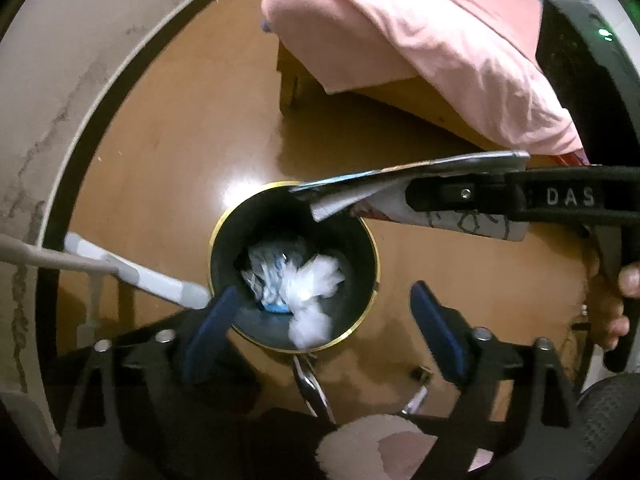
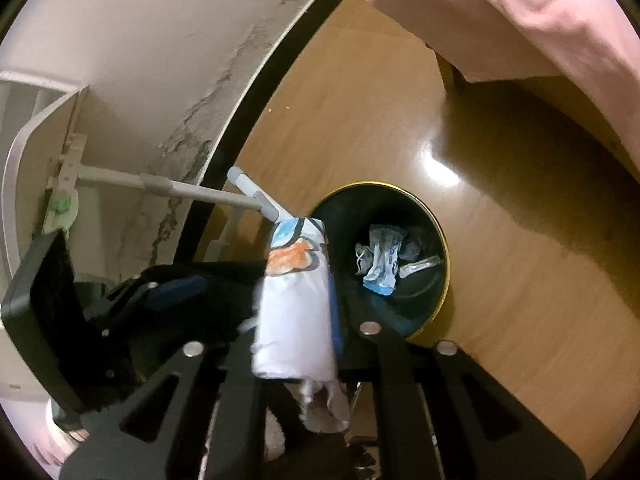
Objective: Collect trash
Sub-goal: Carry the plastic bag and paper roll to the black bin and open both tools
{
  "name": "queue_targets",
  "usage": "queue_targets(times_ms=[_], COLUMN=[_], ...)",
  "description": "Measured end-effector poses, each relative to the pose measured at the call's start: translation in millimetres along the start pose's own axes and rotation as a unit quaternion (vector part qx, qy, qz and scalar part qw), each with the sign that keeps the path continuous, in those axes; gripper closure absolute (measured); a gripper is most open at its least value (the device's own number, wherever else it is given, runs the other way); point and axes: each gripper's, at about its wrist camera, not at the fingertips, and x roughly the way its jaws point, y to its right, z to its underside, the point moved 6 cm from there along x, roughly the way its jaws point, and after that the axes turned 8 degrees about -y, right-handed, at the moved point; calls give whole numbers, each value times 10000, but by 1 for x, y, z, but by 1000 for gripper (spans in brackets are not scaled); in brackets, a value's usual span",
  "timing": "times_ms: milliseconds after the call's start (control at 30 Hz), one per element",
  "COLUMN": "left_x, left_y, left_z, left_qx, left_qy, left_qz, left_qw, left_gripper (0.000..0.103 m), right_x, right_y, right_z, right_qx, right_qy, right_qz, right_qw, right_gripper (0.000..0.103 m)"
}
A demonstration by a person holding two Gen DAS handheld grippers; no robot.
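Left gripper was wide apart over the bin with nothing between the pads. The white wad was at the bin's mouth, blurred, inside the rim line, so I'd judge that drop good.

The right gripper had the folded drawn-on paper between its fingers. Whether the pads pressed on it I couldn't tell (blurred in the right wrist view). From the left camera, the paper's front end hung over the far rim and most of its length lay outside the bin.

How to do it well, as I judged it:
- The paper was long and flat, and a release there risked it bridging the rim or tipping onto the floor.
- You needed the front end pushed in past the rim and angled down before letting go.
- The left gripper was better lifted clear first, since both tools crowded one opening.
- The grey pole lay just beside the bin, and a knock there was a risk.

Counts:
- Bin: 1
- Grippers: 2
- Paper in right gripper: 1
- White wad: 1
- Pieces already in the bin: a blue-white wrapper plus at least two more, exact number unclear
- Pole: 1
- Bed with pink sheet: 1
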Motion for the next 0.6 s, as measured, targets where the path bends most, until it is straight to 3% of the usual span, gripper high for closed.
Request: queue_targets(times_ms=[33,67,100,333,467,533,600], left_x=[-1,-3,-5,-40,-85,-123,-162], left_y=[1,2,3,23,42,43,39], left_z=[0,0,-1,0,0,2,4], left_qx=[36,61,74,341,783,943,892], left_qy=[7,8,25,447,923,1332,1806], left_qz=[-13,-3,7,-51,-136,-368,-565], left_qw=[10000,10000,10000,9984,9925,9859,9779], left_gripper=[17,16,16,15,15,15,15], right_x=[0,-2,-4,-11,-41,-65,-102], right_y=[2,3,3,-5,-10,-14,-25], right_z=[-1,-1,-2,-1,-7,-10,-15], right_qx=[64,119,126,60,82,26,-167], right_qy=[-17,31,107,115,492,907,1709], right_qz=[17,-28,-54,-134,-111,184,1104], right_qw=[10000,9999,9998,9998,9987,9957,9789], right_gripper=[58,20,11,11,11,11,11])
